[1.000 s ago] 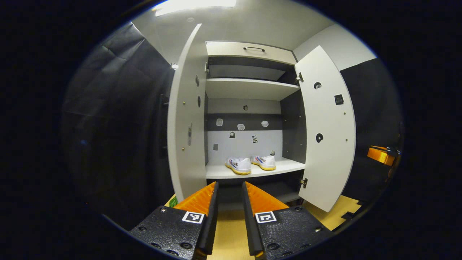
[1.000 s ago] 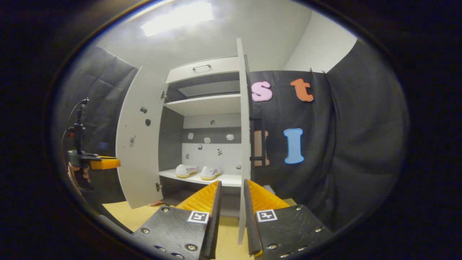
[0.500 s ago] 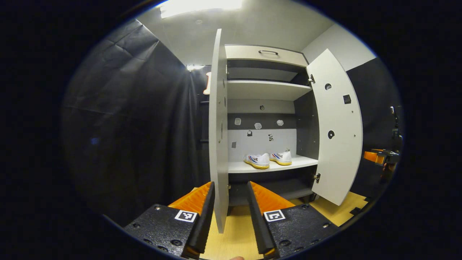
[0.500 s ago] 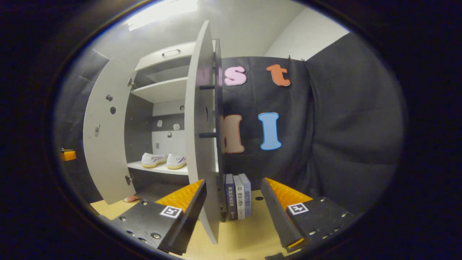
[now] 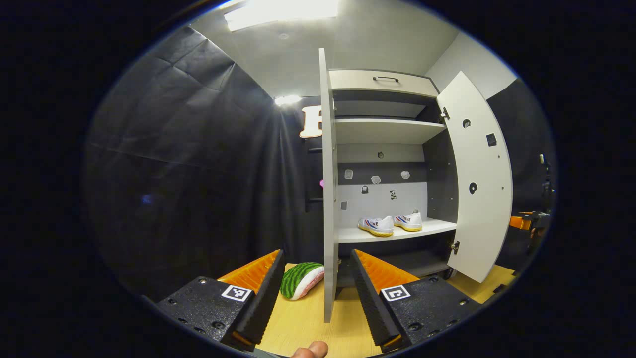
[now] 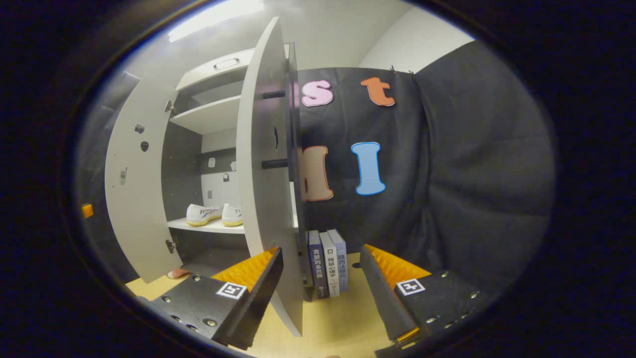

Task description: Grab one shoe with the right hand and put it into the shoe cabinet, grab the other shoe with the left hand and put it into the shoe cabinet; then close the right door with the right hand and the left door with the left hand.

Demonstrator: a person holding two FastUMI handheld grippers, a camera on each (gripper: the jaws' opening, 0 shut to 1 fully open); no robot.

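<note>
While both shoes (image 5: 391,223) are sitting on the cabinet shelf (image 5: 397,232), the right gripper (image 6: 320,278), fingers apart, is straddling the right door's (image 6: 266,164) free edge. I judge pushing flat near that edge is working best. The left gripper (image 5: 314,278), also apart, is flanking the left door (image 5: 328,189). Books (image 6: 328,266) and a watermelon slice (image 5: 300,279) are crowding the floor.

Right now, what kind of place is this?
Probably a staged recording booth, not a home: a shoe cabinet holding two shoes, black cloth walls, and books on the floor.
</note>
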